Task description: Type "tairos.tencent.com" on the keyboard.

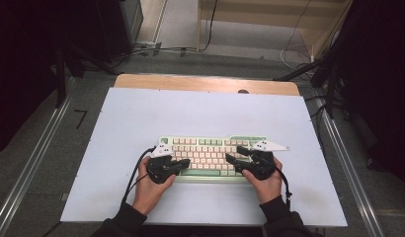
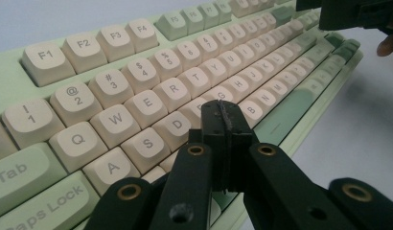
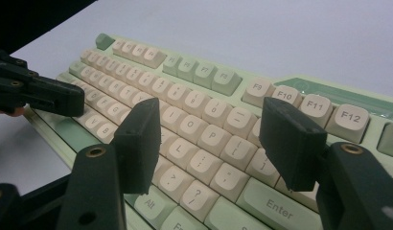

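From the high view, one keyboard (image 1: 210, 157) lies on the white table (image 1: 141, 118) near the person's edge, and there are two grippers over it: the left gripper (image 1: 183, 164) above the left-hand keys, the right gripper (image 1: 231, 159) above the right-hand keys. The step in hand looks like typing, with the jaws used as fingers.

In the left gripper view, the jaws are pressed together into a single tip with nothing between them, poised just above the keys (image 2: 178, 127) around D and F (whether the tip touches a cap I cannot tell). The next move probably calls for a short, straight push onto one key without clipping its neighbours.

In the right gripper view, the jaws stand wide apart and empty, hanging over the keys around L and P; they would likely need closing before pressing a single key
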{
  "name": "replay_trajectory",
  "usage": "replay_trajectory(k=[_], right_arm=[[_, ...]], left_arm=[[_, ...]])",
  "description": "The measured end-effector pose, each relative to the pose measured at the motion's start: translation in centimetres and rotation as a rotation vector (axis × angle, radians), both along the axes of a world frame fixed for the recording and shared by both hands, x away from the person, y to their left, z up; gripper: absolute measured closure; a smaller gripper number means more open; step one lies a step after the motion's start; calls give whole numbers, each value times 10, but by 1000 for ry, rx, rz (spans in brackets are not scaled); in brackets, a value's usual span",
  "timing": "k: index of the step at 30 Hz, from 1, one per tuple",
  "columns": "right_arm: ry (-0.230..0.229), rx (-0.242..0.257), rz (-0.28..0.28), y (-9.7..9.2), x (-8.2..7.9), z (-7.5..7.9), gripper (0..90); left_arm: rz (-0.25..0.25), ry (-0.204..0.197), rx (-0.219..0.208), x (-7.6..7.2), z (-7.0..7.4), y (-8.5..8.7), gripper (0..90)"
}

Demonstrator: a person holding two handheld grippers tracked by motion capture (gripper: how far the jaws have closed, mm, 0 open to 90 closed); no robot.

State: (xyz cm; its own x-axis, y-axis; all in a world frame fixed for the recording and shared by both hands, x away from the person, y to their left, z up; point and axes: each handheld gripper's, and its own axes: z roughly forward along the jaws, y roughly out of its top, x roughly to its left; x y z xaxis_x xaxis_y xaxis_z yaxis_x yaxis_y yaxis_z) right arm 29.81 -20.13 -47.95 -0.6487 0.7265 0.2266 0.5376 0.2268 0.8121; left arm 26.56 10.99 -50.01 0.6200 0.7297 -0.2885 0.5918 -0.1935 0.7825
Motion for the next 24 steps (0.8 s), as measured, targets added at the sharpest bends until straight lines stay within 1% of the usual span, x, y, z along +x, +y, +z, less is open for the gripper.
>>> replay_trajectory(k=[6,8,11,13,14,15,17,18,19,20,22,23,24], right_arm=[[2,-3,1,0,0,0,384],[1,-4,-1,0,0,0,386],[2,-5,1,0,0,-1,387],[1,-5,0,0,0,0,388],[1,-3,1,0,0,0,390],[0,-2,1,0,0,0,392],[-1,-3,2,0,0,0,398],[0,-3,2,0,1,0,401],[-1,-4,3,0,1,0,405],[-1,-4,3,0,1,0,409],[-2,-5,4,1,1,-1,424],[-3,-5,6,1,1,0,440],[-4,-5,8,1,1,0,466]], left_arm=[[0,0,2,0,0,0,900],[-7,4,19,0,-1,-1,900],[-10,-3,24,0,0,-3,900],[-4,-13,0,-1,3,-1,900],[-1,-21,-22,-1,5,1,885],[7,-31,-46,-1,7,4,840],[38,-61,-89,-1,11,9,759],[58,-75,-110,-2,13,11,705],[78,-90,-127,-1,14,14,632],[95,-102,-135,-1,15,17,570],[132,-121,-147,0,16,21,477],[145,-125,-155,0,16,23,446],[155,-124,-158,1,16,25,435]])
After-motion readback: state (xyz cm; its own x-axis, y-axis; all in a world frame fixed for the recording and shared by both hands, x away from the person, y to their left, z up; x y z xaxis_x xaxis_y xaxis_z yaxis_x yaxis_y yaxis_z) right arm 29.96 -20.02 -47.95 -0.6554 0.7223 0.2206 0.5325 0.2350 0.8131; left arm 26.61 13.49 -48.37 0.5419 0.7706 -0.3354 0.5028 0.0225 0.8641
